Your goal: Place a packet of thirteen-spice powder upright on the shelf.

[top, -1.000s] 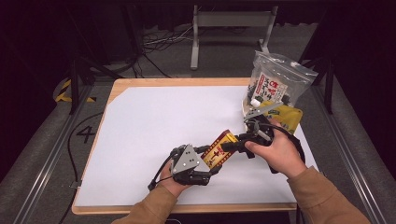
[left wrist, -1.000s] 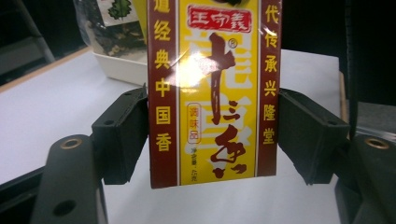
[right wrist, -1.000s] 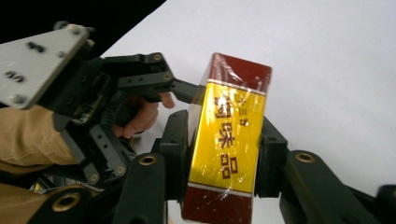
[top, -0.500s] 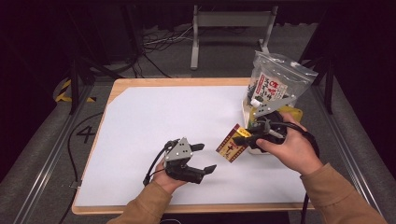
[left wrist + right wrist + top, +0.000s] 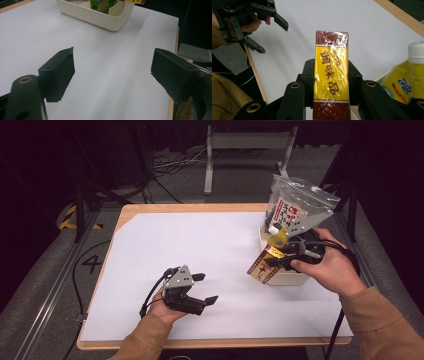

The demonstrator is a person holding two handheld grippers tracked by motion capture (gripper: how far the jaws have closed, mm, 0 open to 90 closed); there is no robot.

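A long yellow and dark red box wrapped in clear film hangs tilted over the near left corner of the cream bin. My right gripper is shut on its middle; in the right gripper view both pads press the sides of the box inside the right gripper. My left gripper sits low over the white sheet near the front edge. Its jaws have just been opening, and the left gripper stands open with only bare sheet between its jaws. It is also seen as the left gripper far off.
The bin holds a yellow bottle with a white cap, close beside the box as the bottle. A clear printed bag stands upright at the bin's back. The wooden table edge runs along the front.
The left gripper let go of the box's end and drew back toward the front left. The right gripper carried the box right and upward to the bin.
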